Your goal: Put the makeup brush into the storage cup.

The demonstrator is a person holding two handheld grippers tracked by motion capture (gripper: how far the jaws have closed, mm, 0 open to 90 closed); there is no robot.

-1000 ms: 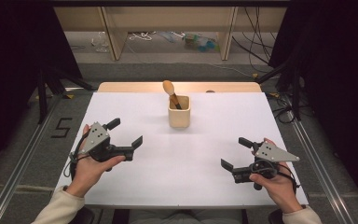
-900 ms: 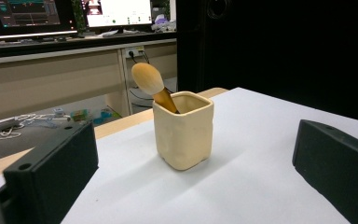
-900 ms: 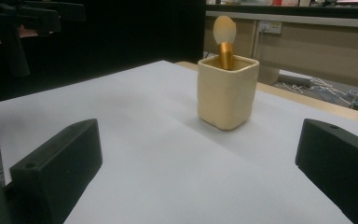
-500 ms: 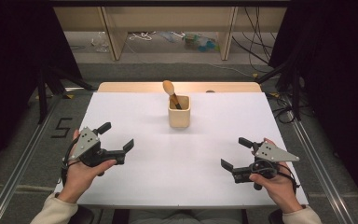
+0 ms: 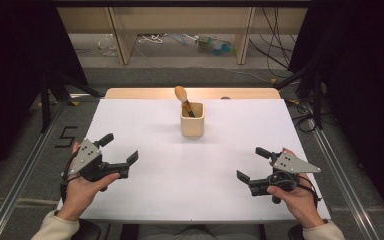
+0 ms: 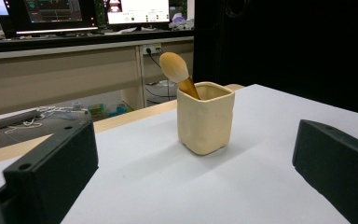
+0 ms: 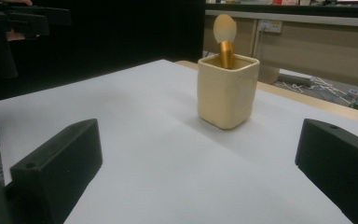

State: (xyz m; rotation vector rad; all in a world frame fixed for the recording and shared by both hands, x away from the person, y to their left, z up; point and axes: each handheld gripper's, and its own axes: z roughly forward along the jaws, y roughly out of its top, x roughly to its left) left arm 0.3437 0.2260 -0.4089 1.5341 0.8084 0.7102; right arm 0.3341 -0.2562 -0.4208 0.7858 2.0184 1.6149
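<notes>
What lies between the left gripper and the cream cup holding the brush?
Nothing: bare white table separates the left gripper from the cup with the brush, as both the high view and left gripper view show.

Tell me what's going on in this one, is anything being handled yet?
Not yet. A person holds a tool in each hand over a white table. The left tool and the right tool are both open and hold nothing, each near the table's front edge. Between and beyond them stands a cream cup with a makeup brush leaning in it, bristles up. Both tools point toward the cup, well short of it.
</notes>
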